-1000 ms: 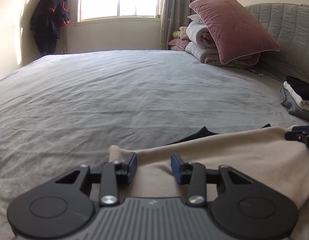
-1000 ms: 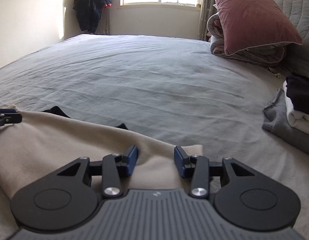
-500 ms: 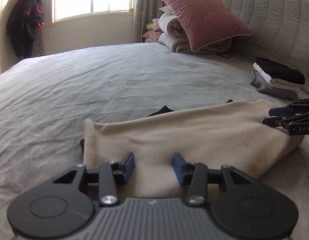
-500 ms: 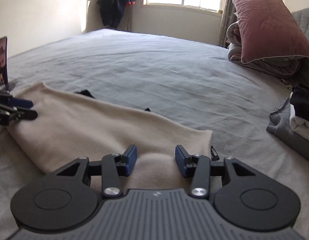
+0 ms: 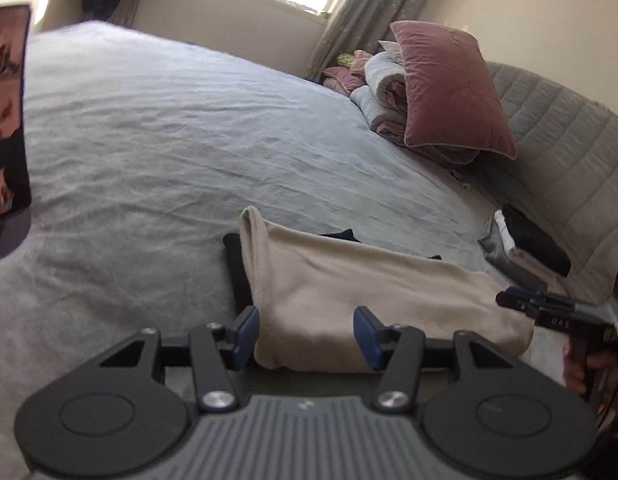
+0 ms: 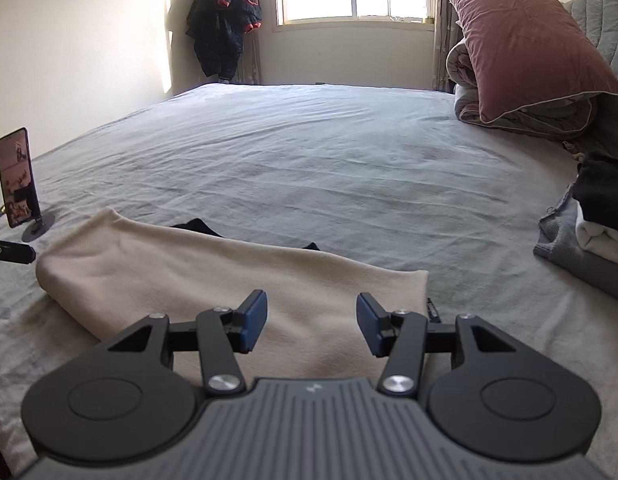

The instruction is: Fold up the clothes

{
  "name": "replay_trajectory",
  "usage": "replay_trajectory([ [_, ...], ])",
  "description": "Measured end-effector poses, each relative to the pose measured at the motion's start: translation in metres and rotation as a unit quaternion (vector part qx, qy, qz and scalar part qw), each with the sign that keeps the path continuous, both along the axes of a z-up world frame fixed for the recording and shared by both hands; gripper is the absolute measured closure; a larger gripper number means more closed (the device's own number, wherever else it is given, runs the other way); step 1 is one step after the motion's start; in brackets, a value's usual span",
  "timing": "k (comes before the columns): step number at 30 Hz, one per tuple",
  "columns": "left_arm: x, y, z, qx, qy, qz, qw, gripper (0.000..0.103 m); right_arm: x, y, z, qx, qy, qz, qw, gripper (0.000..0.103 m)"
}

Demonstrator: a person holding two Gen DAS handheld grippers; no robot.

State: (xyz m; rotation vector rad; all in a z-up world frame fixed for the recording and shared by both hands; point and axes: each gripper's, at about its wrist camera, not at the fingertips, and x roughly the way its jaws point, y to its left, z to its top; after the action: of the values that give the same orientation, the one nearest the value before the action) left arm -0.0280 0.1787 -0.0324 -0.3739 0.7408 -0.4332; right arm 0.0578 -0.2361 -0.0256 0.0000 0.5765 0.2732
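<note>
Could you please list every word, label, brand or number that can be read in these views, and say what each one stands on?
"DAS": white letters on the black body of the right tongs, seen from the left wrist view.
Small pale logo mark on each grey ribbed housing: a symbol, no letters readable.
Phone on its stand: screen lit, contents too small and blurred to read.
Faint script on the pink pillow: illegible.
</note>
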Motion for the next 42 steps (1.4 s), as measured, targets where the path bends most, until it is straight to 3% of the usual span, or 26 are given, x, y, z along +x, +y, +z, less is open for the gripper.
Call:
replay_trajectory([
  [3,0.012,0.017,-0.014,-0.073,0.059,0.024,0.9953,0.043,0.003,0.011,0.003,0.008,-0.001,0.011,1.000,0.050],
  [9,0.038,0.017,-0.055,-0.115,0.129,0.070,0.9825,0.042,0.013,0.033,0.004,0.018,0.001,0.029,0.999,0.055],
  [15,0.051,-0.001,-0.067,-0.153,0.118,0.072,0.9786,0.046,0.023,0.060,-0.002,0.027,0.021,0.063,0.997,0.064],
  [16,0.051,-0.004,-0.068,-0.154,0.117,0.075,0.9783,0.048,0.025,0.064,-0.004,0.029,0.025,0.067,0.997,0.068],
  [18,0.053,-0.005,-0.070,-0.156,0.119,0.083,0.9771,0.064,0.028,0.072,-0.008,0.028,0.032,0.072,0.996,0.082],
  [19,0.054,-0.006,-0.070,-0.157,0.121,0.087,0.9763,0.065,0.030,0.075,-0.009,0.029,0.035,0.073,0.996,0.088],
  [24,0.053,-0.006,-0.065,-0.159,0.117,0.098,0.9754,0.074,0.035,0.088,-0.012,0.037,0.052,0.087,0.994,0.093],
  [30,0.044,-0.014,-0.040,-0.155,0.072,0.082,0.9819,0.076,0.050,0.098,-0.033,0.019,0.105,0.081,0.991,0.099],
  [37,0.038,-0.037,-0.004,-0.155,0.019,0.050,0.9865,0.076,0.057,0.087,-0.034,0.069,0.114,0.063,0.989,0.100],
  [39,0.037,-0.045,0.006,-0.161,0.007,0.037,0.9863,0.076,0.056,0.074,-0.027,0.109,0.117,0.049,0.986,0.093],
  [40,0.036,-0.049,0.010,-0.163,0.001,0.030,0.9861,0.076,0.056,0.066,-0.024,0.129,0.116,0.040,0.984,0.083],
  [42,0.035,-0.058,0.018,-0.167,-0.009,0.017,0.9858,0.076,0.054,0.051,-0.017,0.162,0.113,0.025,0.980,0.083],
])
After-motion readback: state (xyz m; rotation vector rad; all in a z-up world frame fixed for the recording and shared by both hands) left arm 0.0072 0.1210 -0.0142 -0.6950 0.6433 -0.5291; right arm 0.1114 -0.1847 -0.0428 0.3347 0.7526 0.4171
